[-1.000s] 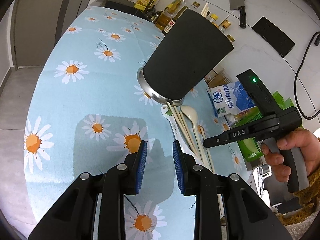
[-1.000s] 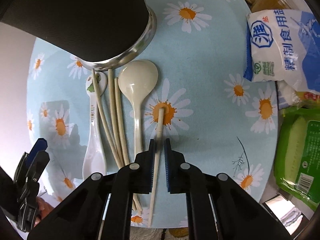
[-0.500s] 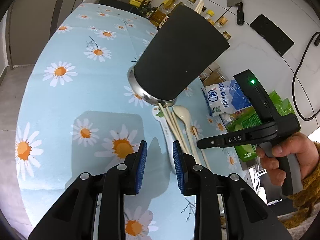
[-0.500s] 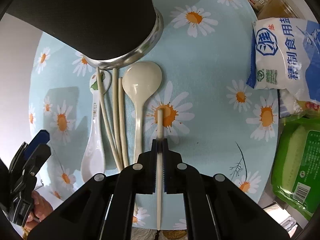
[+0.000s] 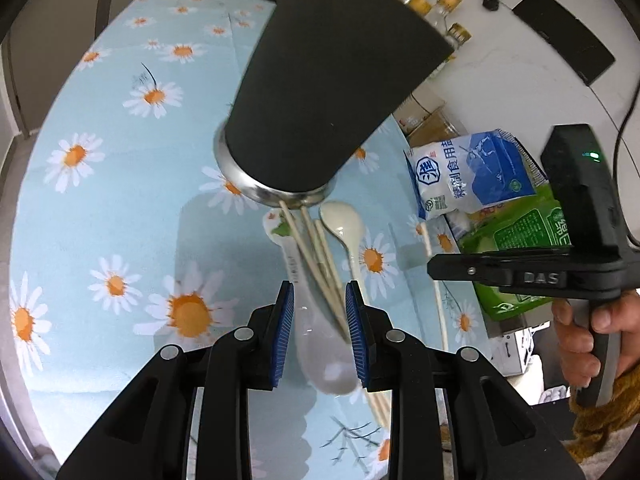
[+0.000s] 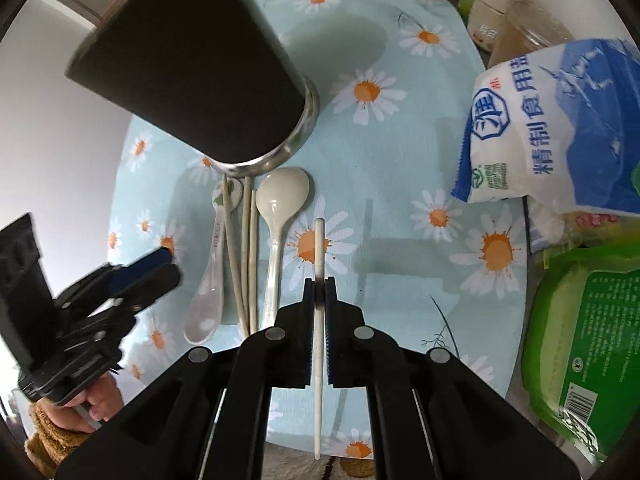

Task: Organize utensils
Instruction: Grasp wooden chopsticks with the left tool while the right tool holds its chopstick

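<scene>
Clamping a single chopstick (image 6: 319, 264), the right gripper (image 6: 319, 280) is seen raised above the daisy tablecloth (image 6: 400, 216). Narrowly parted and empty, the left gripper (image 5: 319, 300) is held over the white spoon (image 5: 320, 344) and remaining chopsticks (image 5: 320, 256) beside the black utensil holder (image 5: 332, 96).

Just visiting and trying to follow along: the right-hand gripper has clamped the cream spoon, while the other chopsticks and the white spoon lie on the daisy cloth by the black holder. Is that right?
Not quite. The right gripper is clamped on a single chopstick, not the cream spoon, which lies on the cloth just beside it; the right wrist view shows this. The other chopsticks and white spoon do lie by the black holder.
</scene>
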The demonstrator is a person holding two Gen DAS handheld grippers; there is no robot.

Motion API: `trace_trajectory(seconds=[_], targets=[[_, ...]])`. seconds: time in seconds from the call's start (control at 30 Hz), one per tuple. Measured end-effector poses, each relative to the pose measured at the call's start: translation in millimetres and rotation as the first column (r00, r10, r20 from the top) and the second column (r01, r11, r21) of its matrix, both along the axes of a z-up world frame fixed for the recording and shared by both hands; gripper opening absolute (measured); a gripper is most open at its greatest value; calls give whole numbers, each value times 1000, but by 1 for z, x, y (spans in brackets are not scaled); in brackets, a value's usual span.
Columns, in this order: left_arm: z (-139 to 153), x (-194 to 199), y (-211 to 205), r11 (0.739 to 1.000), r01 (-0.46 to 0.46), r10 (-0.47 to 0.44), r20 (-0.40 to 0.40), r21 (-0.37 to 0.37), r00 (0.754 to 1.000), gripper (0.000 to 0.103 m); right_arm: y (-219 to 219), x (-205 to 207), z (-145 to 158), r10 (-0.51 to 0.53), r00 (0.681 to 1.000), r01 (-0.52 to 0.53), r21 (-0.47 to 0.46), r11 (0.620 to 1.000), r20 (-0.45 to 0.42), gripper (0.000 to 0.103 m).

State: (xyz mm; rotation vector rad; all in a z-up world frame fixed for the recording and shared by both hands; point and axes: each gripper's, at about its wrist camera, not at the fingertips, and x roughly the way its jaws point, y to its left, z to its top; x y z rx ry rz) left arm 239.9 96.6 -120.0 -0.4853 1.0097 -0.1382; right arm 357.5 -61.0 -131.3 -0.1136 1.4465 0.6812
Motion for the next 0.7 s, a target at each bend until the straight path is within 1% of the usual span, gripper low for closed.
trace_trajectory(seconds=[0.07, 0.13, 0.23, 0.33, 0.4, 0.47, 0.53, 0.6, 0.7], targets=[[0, 4, -5, 1000, 2, -2, -17, 7, 1000, 26, -8, 1, 7, 21, 1000, -21, 64, 998, 1, 6], [-3, 9, -8, 1000, -5, 5, -46, 7, 999, 26, -14, 7, 16, 38, 999, -39, 107, 994, 11, 6], [-9, 18, -11, 1000, -19, 17, -89, -24, 996, 26, -23, 10, 25, 52, 998, -55, 149, 987, 20, 6], [-16, 25, -12, 998, -36, 29, -133, -51, 991, 26, -29, 12, 32, 60, 998, -64, 181, 981, 23, 6], [-21, 28, -10, 995, -59, 45, -164, -83, 985, 25, -38, 14, 37, 68, 997, -72, 202, 977, 24, 6], [-23, 31, -9, 993, -69, 50, -183, -98, 982, 23, -39, 13, 37, 74, 997, -77, 220, 972, 24, 6], [-24, 34, -10, 994, -72, 54, -204, -84, 978, 23, -42, 14, 38, 78, 997, -81, 235, 969, 22, 6], [-26, 37, -11, 993, -79, 57, -225, -90, 973, 23, -45, 15, 36, 83, 996, -85, 248, 965, 17, 6], [-26, 39, -12, 993, -91, 69, -242, -80, 968, 23, -46, 17, 36, 83, 996, -83, 262, 961, 12, 6]])
